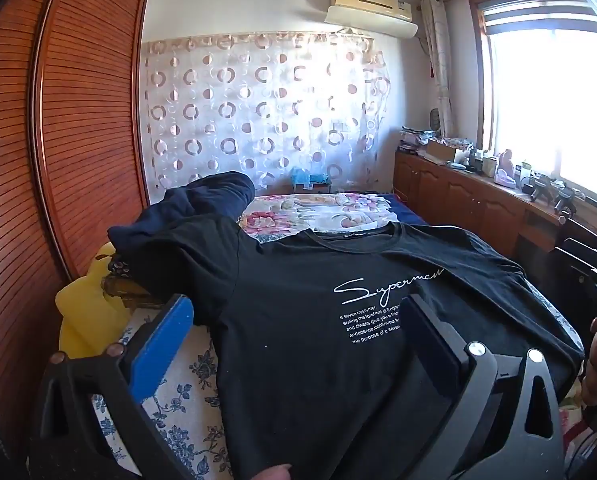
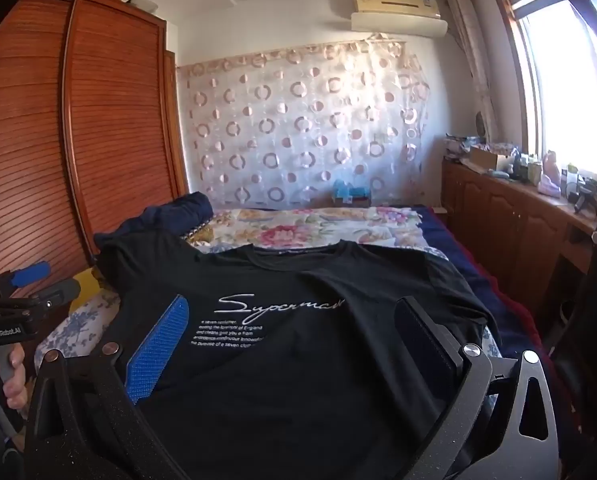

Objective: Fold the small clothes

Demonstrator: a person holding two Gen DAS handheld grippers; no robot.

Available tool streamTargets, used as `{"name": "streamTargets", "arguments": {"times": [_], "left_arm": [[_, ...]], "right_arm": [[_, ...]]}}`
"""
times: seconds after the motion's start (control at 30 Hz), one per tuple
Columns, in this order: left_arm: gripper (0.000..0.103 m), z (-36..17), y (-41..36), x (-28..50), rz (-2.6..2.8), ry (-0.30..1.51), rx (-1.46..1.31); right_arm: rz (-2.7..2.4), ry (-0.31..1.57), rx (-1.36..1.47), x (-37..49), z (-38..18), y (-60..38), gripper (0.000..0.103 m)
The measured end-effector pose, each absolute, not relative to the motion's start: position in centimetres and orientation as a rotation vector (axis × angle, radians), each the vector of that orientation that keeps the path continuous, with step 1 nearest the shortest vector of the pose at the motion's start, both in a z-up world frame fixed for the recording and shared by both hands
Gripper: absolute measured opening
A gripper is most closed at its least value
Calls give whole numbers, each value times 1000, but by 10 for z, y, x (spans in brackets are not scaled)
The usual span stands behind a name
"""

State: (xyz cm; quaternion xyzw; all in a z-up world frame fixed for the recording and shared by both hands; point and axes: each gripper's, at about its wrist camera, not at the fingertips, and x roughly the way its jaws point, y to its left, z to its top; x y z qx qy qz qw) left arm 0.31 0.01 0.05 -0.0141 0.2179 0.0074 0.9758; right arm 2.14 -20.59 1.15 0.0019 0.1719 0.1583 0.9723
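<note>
**Black T-shirt Is Spread on the Bed Under Two Wide-Open Grippers**

A black T-shirt point(image 1: 310, 320) is laid out flat on the bed point(image 1: 178, 408), front side up. White writing point(image 1: 382, 286) is printed on its chest, and the word "Superman" can be read there. The neck hole is turned toward the far end of the bed, where a flowered blanket point(image 1: 322, 210) is spread. The bottom edge of the shirt is closest to the cameras.

The left gripper point(image 1: 298, 344) is held just above the near part of the shirt. Its two fingers are spread far apart, and nothing is pinched between them. One blue pad point(image 1: 160, 348) is seen over the left edge of the shirt, where the blue flowered sheet shows. The other finger is seen over the middle of the shirt, beside the writing.

The right gripper point(image 2: 294, 348) is also held above the lower part of the shirt. Its fingers are spread wide too, and nothing is caught in them. The writing is seen between the two fingers. In this view the left gripper is seen from the side at the far left, held in a hand point(image 2: 2, 376), off the left side of the shirt.

A dark blue cloth point(image 1: 202, 204) is piled up past the shirt's left sleeve. A yellow thing point(image 1: 86, 312) is tucked beside the bed, next to the wooden wardrobe point(image 1: 58, 140).
</note>
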Motion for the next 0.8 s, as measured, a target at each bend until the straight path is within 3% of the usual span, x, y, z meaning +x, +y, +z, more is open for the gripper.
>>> {"name": "streamTargets", "arguments": {"times": [0.8], "left_arm": [[103, 8, -4, -6, 47, 404, 0]], "right_arm": [[318, 350, -2, 19, 12, -205, 103]]}}
